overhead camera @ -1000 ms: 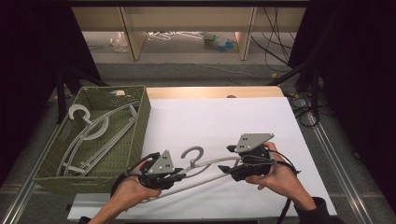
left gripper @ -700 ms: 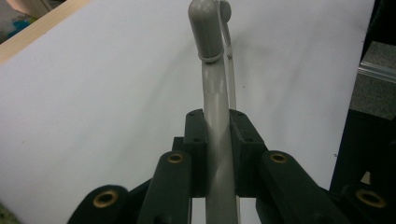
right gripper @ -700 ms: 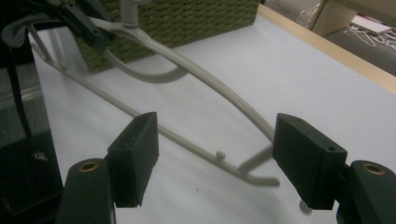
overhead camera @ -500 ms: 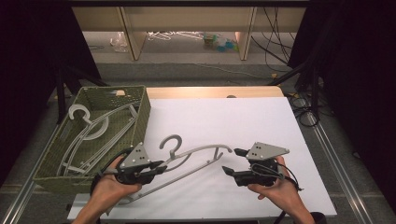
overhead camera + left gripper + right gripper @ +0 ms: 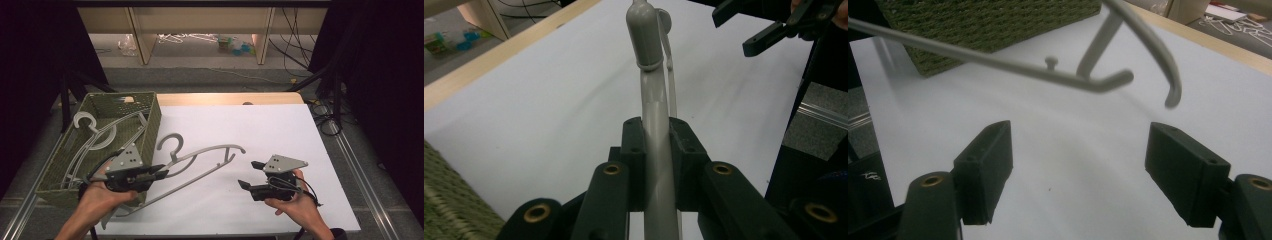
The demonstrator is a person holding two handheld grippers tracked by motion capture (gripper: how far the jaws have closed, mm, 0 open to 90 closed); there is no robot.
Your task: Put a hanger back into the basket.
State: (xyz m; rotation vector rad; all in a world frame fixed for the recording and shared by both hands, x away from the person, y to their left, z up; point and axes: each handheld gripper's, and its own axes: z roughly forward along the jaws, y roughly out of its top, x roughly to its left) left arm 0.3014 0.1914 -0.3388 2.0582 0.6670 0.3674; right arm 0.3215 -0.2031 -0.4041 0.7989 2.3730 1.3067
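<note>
A grey plastic hanger [image 5: 210, 155] hangs over the white sheet, hook toward the basket. My left gripper [image 5: 161, 173] is shut on its neck just below the hook. In the left gripper view the jaws [image 5: 656, 131] clamp the grey hanger [image 5: 646, 30] bar between them. My right gripper [image 5: 248, 174] stands open a little right of the hanger's free end, with nothing between its jaws. In the right gripper view, the wide-apart right gripper [image 5: 1080, 150] looks at the hanger's [image 5: 1048, 72] curved end, which floats clear ahead of it.
A green woven basket [image 5: 150, 125] stands at the left with several grey hangers [image 5: 95, 135] inside; its wall [image 5: 988, 20] lies beyond the held hanger. The white sheet [image 5: 260, 130] covers the table up to a wooden back edge [image 5: 225, 98].
My left gripper has carried the hanger leftward, toward the basket. The right gripper has come off the hanger's right end, moved right, and now stands open.
</note>
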